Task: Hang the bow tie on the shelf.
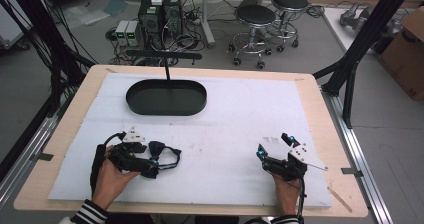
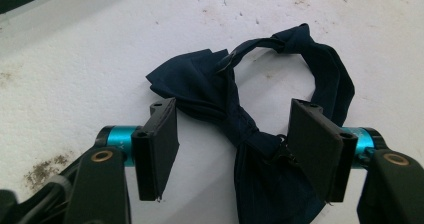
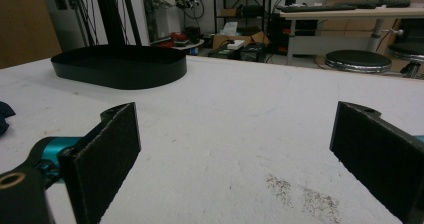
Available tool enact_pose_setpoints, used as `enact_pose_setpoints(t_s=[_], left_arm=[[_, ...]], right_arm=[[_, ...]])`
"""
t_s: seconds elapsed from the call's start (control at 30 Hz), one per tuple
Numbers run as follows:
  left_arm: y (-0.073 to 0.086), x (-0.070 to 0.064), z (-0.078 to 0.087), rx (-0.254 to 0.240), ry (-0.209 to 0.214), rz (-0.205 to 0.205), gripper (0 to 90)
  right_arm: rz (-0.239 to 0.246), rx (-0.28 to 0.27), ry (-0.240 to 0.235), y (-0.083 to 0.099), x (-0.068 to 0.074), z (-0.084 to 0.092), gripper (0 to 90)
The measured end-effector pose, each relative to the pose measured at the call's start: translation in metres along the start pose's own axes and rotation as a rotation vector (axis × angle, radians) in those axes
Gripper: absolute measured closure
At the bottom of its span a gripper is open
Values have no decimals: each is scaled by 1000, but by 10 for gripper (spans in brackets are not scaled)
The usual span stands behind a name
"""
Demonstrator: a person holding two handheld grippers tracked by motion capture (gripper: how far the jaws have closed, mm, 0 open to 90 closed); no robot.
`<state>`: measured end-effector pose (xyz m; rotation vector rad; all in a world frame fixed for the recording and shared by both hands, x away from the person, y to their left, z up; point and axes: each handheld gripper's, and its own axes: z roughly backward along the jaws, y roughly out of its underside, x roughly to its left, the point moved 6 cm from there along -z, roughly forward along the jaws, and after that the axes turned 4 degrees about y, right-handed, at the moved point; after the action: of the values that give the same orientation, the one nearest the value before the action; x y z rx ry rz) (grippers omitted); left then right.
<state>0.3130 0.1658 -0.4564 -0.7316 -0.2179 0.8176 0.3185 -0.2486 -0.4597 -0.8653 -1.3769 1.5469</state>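
Observation:
A dark navy bow tie (image 2: 200, 79) with its looped strap lies on the white mat (image 1: 240, 114), at the front left in the high view (image 1: 167, 150). My left gripper (image 2: 235, 149) lies low over it, jaws apart, with the tie's knot and one wing between them; the right pad (image 2: 315, 144) is close against the knot and the left pad (image 2: 160, 144) stands free of the cloth. In the high view this left gripper (image 1: 157, 158) points to the right. My right gripper (image 1: 273, 145) rests at the front right, open (image 3: 235, 149), with nothing between its pads.
A black oval tray (image 1: 135, 91) stands at the back of the mat, left of centre, also in the right gripper view (image 3: 120, 66). A thin black post (image 1: 167, 70) rises behind it. Stools (image 1: 256, 16), computers and cables are on the floor beyond the table.

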Motion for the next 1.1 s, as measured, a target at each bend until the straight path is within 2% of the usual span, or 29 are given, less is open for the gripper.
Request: enact_pose_setpoints(t_s=[0.17,0.43,0.5,0.6,1.1], left_arm=[[-2,0,-1,-22,7,-18,443],[-8,2,-7,-38,6,-44,454],[-9,2,-9,-35,12,-61,476],[-8,3,-13,-23,-1,-82,479],[-13,2,-22,-32,-19,-144,529]], right_arm=[[-1,2,0,0,0,0,49],[0,1,0,0,0,0,49],[-1,0,0,0,0,0,49],[-1,0,0,0,0,0,49],[2,-3,0,0,-1,0,49]])
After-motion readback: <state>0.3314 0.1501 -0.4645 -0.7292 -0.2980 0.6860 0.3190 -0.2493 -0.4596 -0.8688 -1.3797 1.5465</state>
